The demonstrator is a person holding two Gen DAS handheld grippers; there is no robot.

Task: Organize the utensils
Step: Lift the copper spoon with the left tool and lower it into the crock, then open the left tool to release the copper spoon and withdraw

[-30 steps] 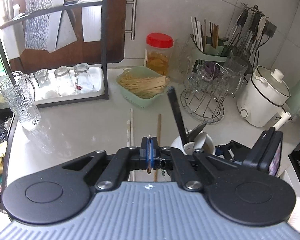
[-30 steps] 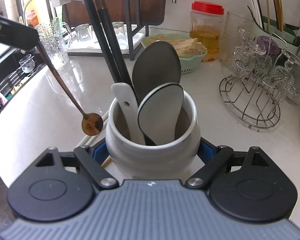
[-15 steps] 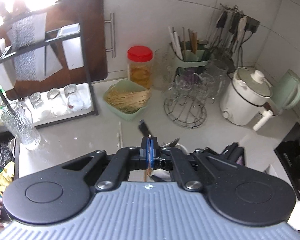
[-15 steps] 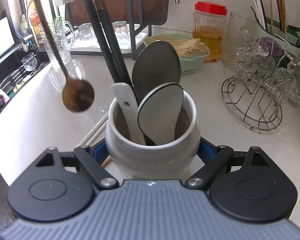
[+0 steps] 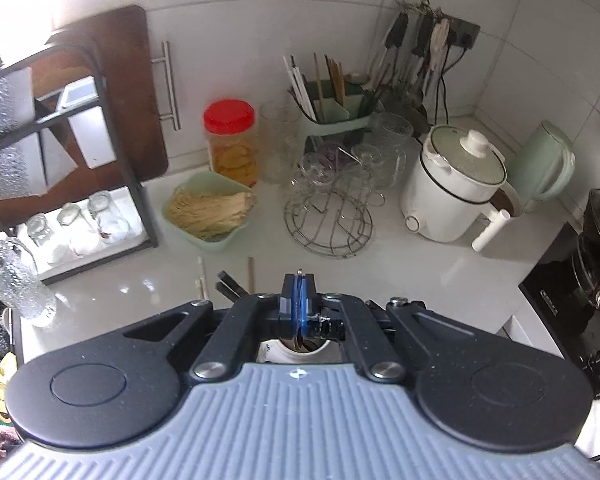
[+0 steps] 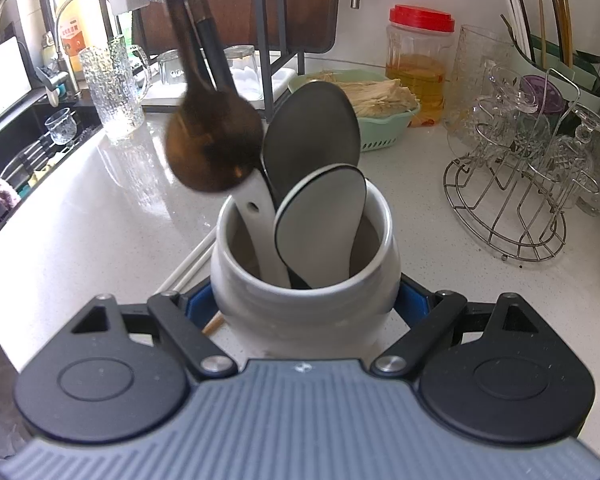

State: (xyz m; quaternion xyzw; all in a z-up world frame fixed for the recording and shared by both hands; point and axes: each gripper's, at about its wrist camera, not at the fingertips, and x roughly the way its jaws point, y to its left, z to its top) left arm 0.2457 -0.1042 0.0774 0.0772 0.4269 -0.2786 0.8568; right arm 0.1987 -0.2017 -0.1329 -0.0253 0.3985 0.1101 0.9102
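Clamped the white glazed ceramic utensil jar (image 6: 308,312) from both sides with the right gripper (image 6: 304,302), with blue pads pressed against the wall and the base set on the pale speckled stone countertop (image 6: 100,220). Pinched the thin handle of the brown long-handled metal spoon (image 6: 214,140) in the left gripper (image 5: 299,300), with jaws drawn fully together on it. Hung that spoon bowl-down and blurred, just above and left of the jar's rim in the right wrist view, with the handle slanting up out of frame. Overlapped in that view the white plastic handle with a hole (image 6: 256,208); impossible to tell whether touching or apart. Found inside the jar, besides that handle, a flat black oval paddle (image 6: 312,136) leaning at the back, a white-faced oval paddle with a black rim (image 6: 320,220) in front of it, and two dark straight handles (image 6: 216,52) rising tall on the left. Seen on the countertop just beside the jar's left side: two white chopsticks (image 6: 188,264) lying parallel and one wooden chopstick (image 6: 214,324) poking out near the gripper's left finger. Noted farther back a mint-green basket of pale dried strands (image 6: 380,120), a red-lidded clear plastic jar (image 6: 418,60) and a wire rack of upturned glasses (image 6: 512,200), all well apart from the utensil jar.
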